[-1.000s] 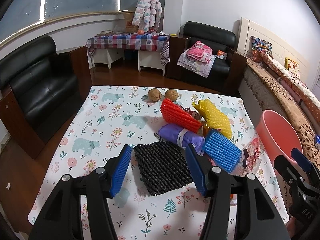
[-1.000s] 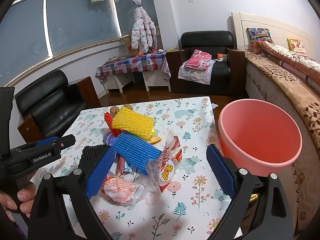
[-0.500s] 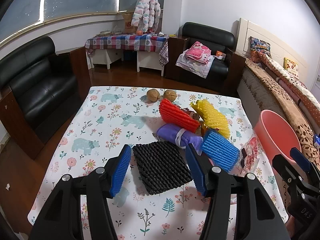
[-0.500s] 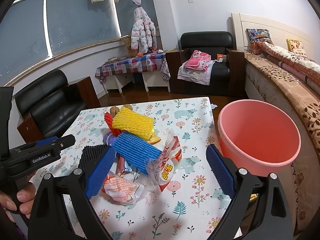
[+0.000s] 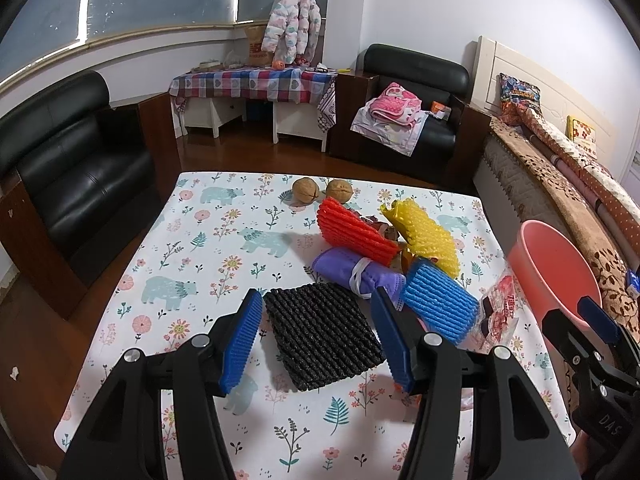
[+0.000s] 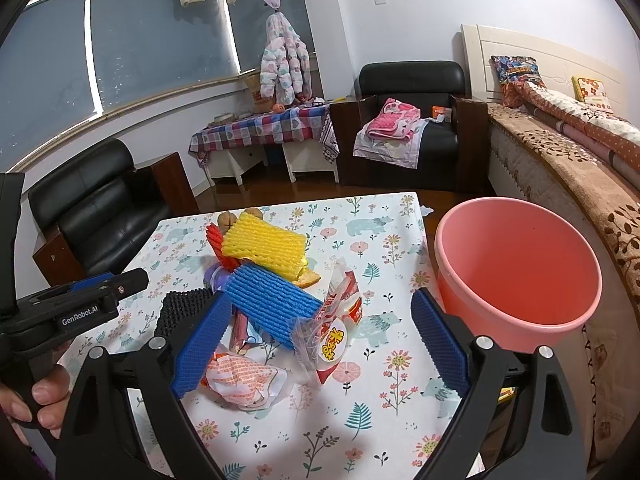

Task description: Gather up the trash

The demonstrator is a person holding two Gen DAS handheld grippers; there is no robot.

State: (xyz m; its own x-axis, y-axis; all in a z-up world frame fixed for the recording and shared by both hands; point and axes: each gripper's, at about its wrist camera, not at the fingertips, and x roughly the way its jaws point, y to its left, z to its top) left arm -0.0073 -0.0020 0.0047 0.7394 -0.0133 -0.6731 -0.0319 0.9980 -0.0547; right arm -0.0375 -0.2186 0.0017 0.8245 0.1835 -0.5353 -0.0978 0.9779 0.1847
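Note:
A pile of trash lies on the floral tablecloth [image 5: 208, 248]: a black foam net [image 5: 324, 336], a purple mask [image 5: 352, 272], and red [image 5: 352, 228], yellow [image 5: 424, 232] and blue [image 5: 440, 304] foam nets. My left gripper [image 5: 316, 296] is open, its blue pads either side of the black net without pressing it. My right gripper [image 6: 322, 298] stands open over a clear snack wrapper [image 6: 336, 332] and a crumpled orange-white wrapper [image 6: 244, 376], gripping nothing. The pink bucket [image 6: 500, 320] stands empty off the table's right edge.
Two walnuts [image 5: 305, 189] sit at the far side of the table. A black sofa [image 5: 76, 184] is to the left and a bed [image 6: 568, 168] to the right. A hand [image 6: 44, 392] holds the left gripper's handle.

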